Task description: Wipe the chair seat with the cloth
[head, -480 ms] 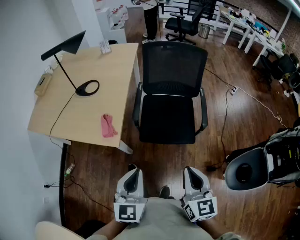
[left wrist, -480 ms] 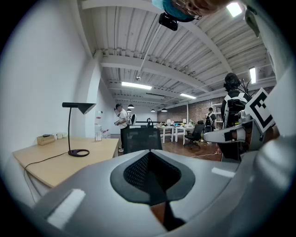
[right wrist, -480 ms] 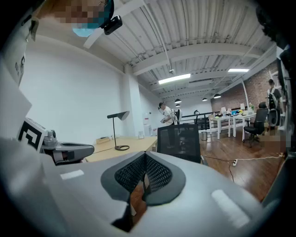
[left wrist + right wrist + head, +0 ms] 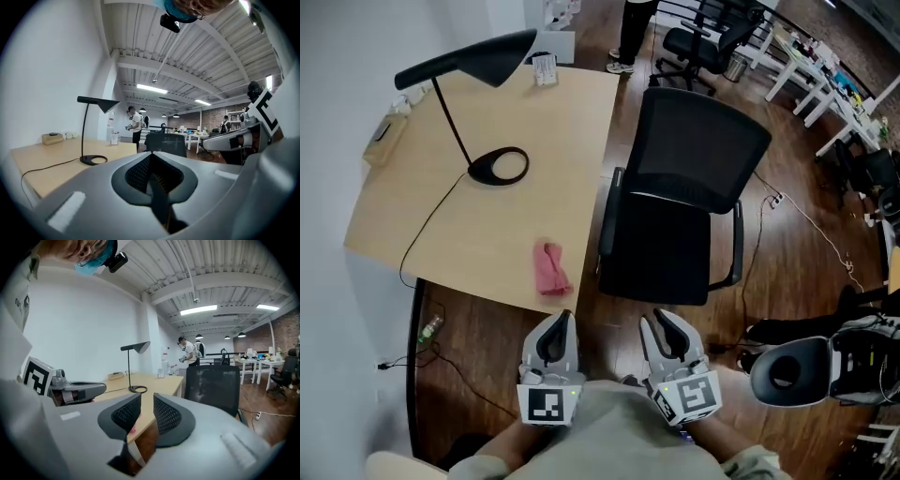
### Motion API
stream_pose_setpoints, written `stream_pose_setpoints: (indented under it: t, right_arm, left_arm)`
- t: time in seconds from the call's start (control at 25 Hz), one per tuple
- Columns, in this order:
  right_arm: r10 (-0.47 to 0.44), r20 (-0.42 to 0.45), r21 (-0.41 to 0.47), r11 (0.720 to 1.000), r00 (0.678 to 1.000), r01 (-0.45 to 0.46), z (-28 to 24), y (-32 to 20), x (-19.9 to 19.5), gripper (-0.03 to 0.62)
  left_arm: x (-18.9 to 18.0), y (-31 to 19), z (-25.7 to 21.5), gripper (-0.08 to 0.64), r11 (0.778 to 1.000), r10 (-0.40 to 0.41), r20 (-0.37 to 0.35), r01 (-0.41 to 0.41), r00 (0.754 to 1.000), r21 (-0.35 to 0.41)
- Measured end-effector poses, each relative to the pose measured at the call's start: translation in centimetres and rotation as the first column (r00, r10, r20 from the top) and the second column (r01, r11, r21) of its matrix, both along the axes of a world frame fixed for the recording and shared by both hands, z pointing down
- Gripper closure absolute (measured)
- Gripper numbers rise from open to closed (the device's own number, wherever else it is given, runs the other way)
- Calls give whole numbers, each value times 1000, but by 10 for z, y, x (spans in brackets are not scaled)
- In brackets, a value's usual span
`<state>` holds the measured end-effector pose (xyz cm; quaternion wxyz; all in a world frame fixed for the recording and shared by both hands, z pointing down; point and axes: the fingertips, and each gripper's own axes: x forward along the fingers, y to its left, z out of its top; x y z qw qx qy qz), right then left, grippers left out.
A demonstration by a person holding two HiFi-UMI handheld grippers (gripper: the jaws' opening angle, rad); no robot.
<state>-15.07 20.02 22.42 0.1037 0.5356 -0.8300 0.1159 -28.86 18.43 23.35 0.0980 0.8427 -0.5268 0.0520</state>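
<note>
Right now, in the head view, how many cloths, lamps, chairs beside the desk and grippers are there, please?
Pink cloth: 1
Black lamp: 1
Black chair beside the desk: 1
Grippers: 2 (left gripper, right gripper)
Total: 5

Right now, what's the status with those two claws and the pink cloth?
Left gripper shut, right gripper open, both empty. Cloth on the desk edge, untouched. Chair armrest between cloth and seat.

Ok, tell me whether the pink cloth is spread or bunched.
Bunched: the pink cloth lies crumpled in a heap on the wooden desk.
</note>
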Motion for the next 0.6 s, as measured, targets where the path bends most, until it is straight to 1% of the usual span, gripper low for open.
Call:
stream_pose_setpoints:
  t: [0.04,0.08,0.12,0.2,0.28,0.36,0.48,0.6]
  right_arm:
    - [-18,-4,-3,1000,1000,18,3,-14,-18,511]
    - [-38,-11,-7,999,999,38,7,-28,-34,508]
    - [-62,-21,-14,998,998,62,13,-39,-51,505]
    - [-117,-43,-44,992,992,115,31,-59,-81,494]
    - [-166,-52,-93,983,985,161,53,-75,-109,485]
    - [-206,-54,-150,969,977,196,77,-85,-131,469]
    - [-255,-58,-249,940,965,234,118,-98,-156,442]
    - [-271,-65,-337,912,960,235,159,-117,-171,421]
  left_arm:
    - [-15,-12,0,555,1000,-11,-6,11,1000,1]
    - [-30,-23,1,516,1000,-20,-13,20,1000,-1]
    - [-44,-33,3,494,1000,-29,-14,29,999,-5]
    - [-72,-50,9,483,998,-58,14,58,998,-12]
    - [-100,-66,16,487,994,-111,60,112,992,-15]
    - [-123,-76,23,555,984,-175,81,176,981,-16]
    - [-146,-83,34,555,970,-237,87,240,968,-27]
    - [-158,-89,48,555,961,-260,102,268,960,-65]
